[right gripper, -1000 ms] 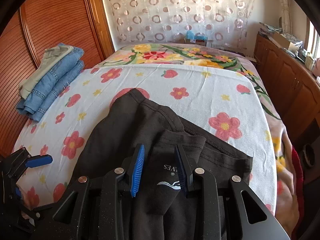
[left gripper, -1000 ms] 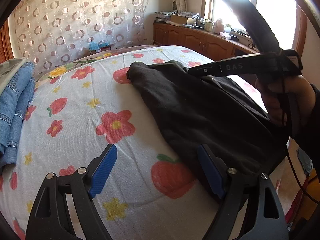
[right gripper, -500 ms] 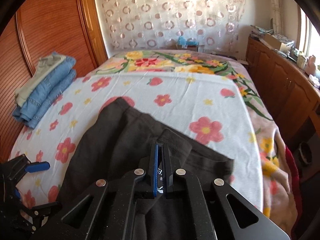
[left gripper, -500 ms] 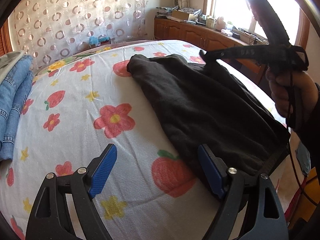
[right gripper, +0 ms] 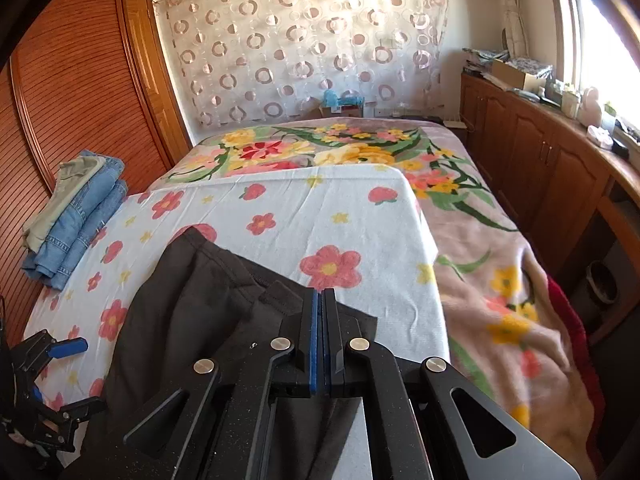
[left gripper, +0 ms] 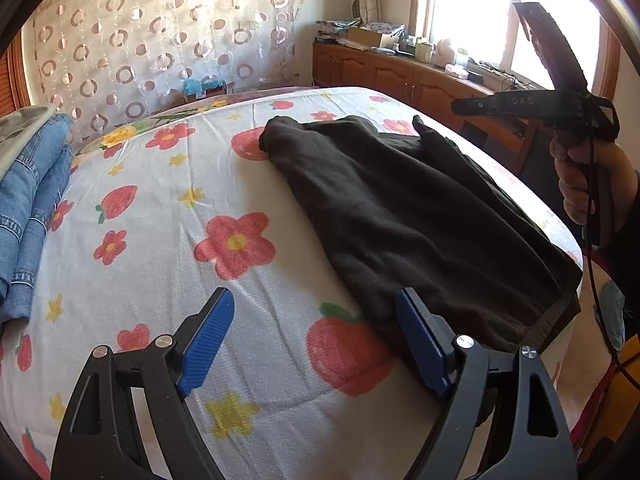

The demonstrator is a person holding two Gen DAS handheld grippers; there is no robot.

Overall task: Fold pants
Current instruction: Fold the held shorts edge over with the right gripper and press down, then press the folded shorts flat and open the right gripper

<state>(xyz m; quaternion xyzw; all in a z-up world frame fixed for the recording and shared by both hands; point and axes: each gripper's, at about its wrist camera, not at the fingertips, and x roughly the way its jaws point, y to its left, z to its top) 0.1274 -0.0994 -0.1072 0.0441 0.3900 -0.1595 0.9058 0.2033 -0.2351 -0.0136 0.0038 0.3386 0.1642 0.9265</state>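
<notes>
While the black pants (left gripper: pixel 408 216) lie spread across the flowered sheet (left gripper: pixel 168 264) on the bed, the left tool (left gripper: pixel 316 336) hangs over the sheet with its blue pads wide apart, the right pad at the pants' near edge. The right tool (right gripper: pixel 320 344) has its pads pressed together; whether cloth sits between them, I cannot tell. Folded jeans (right gripper: pixel 76 228) are stacked by the wardrobe.

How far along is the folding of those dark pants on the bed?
Early on. A stack of folded jeans already sits at the bed's edge. The black pants lie loosely bunched on the flowered sheet, not yet a neat fold. The right gripper is shut on a fold of them; the left gripper hangs open beside them. Most folding remains.
</notes>
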